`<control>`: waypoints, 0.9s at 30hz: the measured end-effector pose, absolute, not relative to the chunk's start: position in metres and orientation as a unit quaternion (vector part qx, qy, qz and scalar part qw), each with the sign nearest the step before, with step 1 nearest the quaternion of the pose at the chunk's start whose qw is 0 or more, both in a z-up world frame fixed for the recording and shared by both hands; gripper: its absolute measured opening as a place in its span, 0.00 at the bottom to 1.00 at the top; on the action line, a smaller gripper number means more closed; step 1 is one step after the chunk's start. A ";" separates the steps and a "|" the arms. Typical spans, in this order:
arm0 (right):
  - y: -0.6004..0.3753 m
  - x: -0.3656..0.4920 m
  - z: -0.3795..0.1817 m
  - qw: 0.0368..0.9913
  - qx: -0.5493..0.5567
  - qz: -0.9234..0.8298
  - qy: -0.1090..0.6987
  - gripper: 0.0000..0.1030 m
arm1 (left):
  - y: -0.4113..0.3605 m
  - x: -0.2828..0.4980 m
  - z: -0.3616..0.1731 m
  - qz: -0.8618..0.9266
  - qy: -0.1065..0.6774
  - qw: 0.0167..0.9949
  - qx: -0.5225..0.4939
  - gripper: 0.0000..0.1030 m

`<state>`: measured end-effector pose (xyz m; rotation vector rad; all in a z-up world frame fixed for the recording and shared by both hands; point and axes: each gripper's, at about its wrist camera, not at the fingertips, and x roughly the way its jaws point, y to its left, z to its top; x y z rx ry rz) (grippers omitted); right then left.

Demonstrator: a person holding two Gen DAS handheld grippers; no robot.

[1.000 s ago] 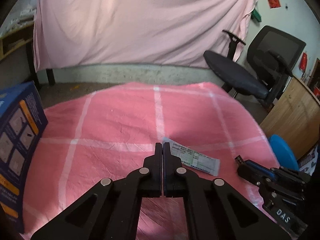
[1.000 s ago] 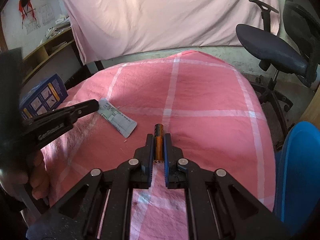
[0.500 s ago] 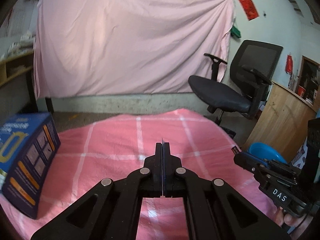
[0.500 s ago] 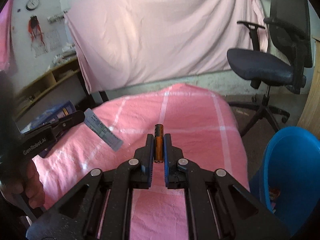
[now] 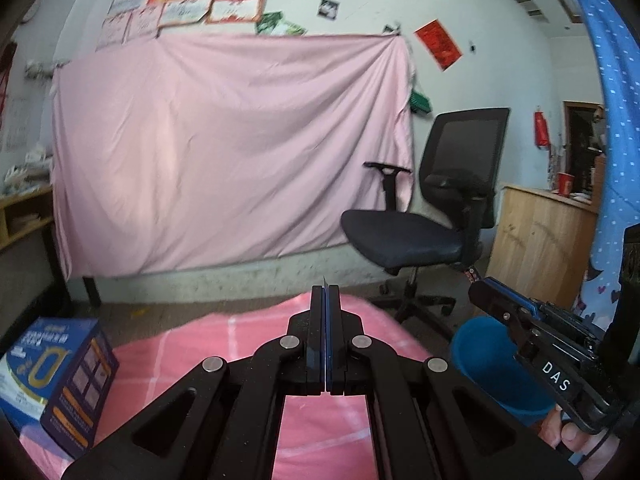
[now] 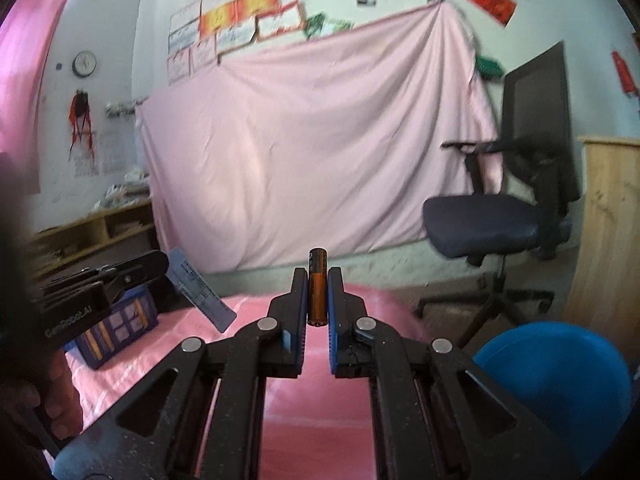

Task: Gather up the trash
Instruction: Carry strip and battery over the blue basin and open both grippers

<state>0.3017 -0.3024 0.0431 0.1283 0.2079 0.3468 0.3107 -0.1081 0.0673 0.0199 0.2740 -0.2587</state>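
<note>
My right gripper [image 6: 318, 280] is shut on an orange and black battery [image 6: 317, 284], held upright above the pink checked cloth [image 6: 316, 412]. My left gripper [image 5: 326, 294] is shut on a thin paper slip, edge-on here with only its tip [image 5: 323, 280] showing. In the right wrist view the left gripper [image 6: 160, 264] is at the left and the paper slip [image 6: 200, 288] hangs from it. A blue bin [image 6: 560, 376] stands at the lower right; in the left wrist view the bin [image 5: 492, 364] is partly behind the right gripper [image 5: 480, 292].
A blue carton [image 5: 56, 376] lies on the cloth at the left, also in the right wrist view [image 6: 116, 328]. A black office chair [image 5: 436, 224] stands beyond the table at the right. A wooden cabinet [image 5: 540, 240] is further right. A pink sheet [image 5: 224, 152] hangs on the back wall.
Both grippers have lifted off the cloth and tilted up. The paper slip left the cloth in my left gripper. The battery rose with my right gripper. The blue bin is nearer.
</note>
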 end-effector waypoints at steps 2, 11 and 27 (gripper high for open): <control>-0.311 0.296 0.047 0.981 0.064 0.161 0.091 0.33 | -0.121 0.308 0.072 -0.138 0.127 0.982 0.012 0.00; -0.364 0.271 0.050 0.990 0.066 0.101 0.071 0.33 | -0.188 0.301 0.079 -0.195 0.113 0.974 0.026 0.00; -0.453 0.278 0.016 0.978 0.126 0.020 0.166 0.34 | -0.297 0.320 0.043 -0.266 0.164 0.949 0.047 0.00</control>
